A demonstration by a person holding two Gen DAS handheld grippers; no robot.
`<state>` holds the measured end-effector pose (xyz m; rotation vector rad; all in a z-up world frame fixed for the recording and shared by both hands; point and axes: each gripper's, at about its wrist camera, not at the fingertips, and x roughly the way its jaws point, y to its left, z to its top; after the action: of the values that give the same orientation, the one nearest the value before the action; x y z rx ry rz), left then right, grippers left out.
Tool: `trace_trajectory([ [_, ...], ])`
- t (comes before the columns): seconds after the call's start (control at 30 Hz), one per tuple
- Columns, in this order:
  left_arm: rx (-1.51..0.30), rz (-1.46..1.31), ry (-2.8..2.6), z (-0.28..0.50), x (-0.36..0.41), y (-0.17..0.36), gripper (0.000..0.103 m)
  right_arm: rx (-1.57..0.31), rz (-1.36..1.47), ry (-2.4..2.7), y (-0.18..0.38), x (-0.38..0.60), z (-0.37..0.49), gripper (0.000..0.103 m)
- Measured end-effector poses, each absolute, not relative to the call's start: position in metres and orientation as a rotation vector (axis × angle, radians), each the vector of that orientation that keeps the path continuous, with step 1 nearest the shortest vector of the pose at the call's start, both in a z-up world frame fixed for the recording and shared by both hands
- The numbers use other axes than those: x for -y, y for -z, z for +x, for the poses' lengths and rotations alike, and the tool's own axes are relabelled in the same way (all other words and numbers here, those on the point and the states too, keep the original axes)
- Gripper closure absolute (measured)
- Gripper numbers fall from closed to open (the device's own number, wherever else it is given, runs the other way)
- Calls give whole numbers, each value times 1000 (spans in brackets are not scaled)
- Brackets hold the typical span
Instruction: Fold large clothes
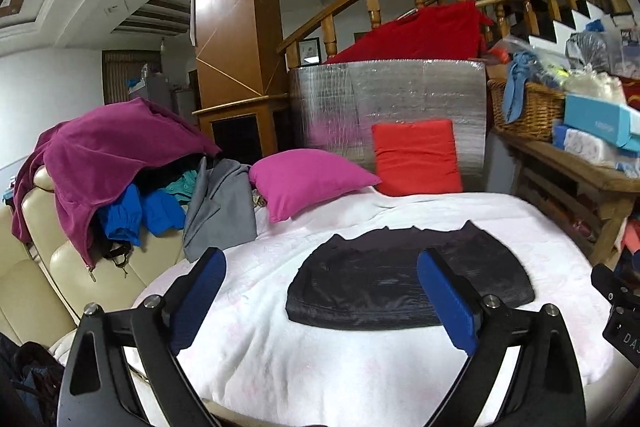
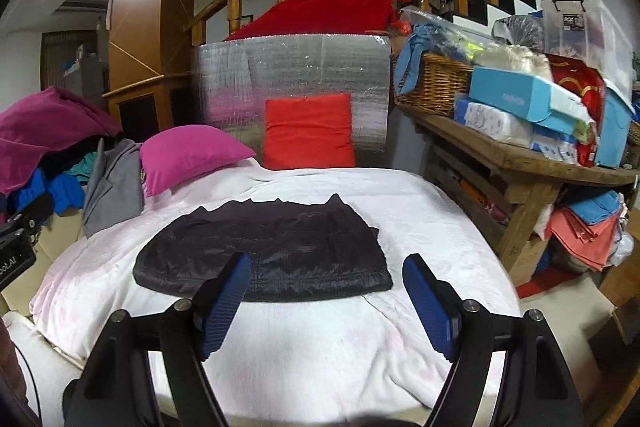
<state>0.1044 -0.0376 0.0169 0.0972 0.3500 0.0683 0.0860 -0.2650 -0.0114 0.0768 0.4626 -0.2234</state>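
Note:
A black garment (image 1: 384,287) lies folded flat into a compact slab on the white blanket (image 1: 320,367); it also shows in the right wrist view as the same black garment (image 2: 280,251) on the blanket (image 2: 320,355). My left gripper (image 1: 320,267) hangs above the near side of the blanket, open, with nothing between its blue pads (image 1: 448,299). My right gripper (image 2: 326,271) is open too, raised over the garment's near right part, and holds nothing. Part of the right gripper's body shows at the right edge of the left wrist view.
A heap of clothes (image 1: 112,163) with a magenta top lies on the cream sofa (image 1: 60,267) at left. A pink pillow (image 1: 308,183) and a red cushion (image 1: 416,157) lean at the back. A cluttered wooden table (image 2: 520,163) with a wicker basket (image 2: 432,79) stands at right.

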Motion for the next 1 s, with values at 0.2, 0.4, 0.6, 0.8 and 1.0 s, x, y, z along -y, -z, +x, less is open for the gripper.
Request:
trace_trajectory([
  [0.2, -336, 91, -68, 77, 39, -39, 6, -449, 124, 243, -16, 269, 41, 21],
  [0.4, -293, 116, -72, 54, 43, -54, 6, -446, 108, 260, -24, 263, 16, 20],
  [0.6, -279, 116, -71, 40, 39, -59, 6, -468, 125, 236, -22, 259, 13, 20],
  [0.8, -270, 102, -81, 35, 30, -61, 5, -479, 111, 235, -19, 249, 17, 20],
  [1.0, -272, 98, -87, 33, 25, -61, 5, -481, 129, 225, -18, 246, 19, 20],
])
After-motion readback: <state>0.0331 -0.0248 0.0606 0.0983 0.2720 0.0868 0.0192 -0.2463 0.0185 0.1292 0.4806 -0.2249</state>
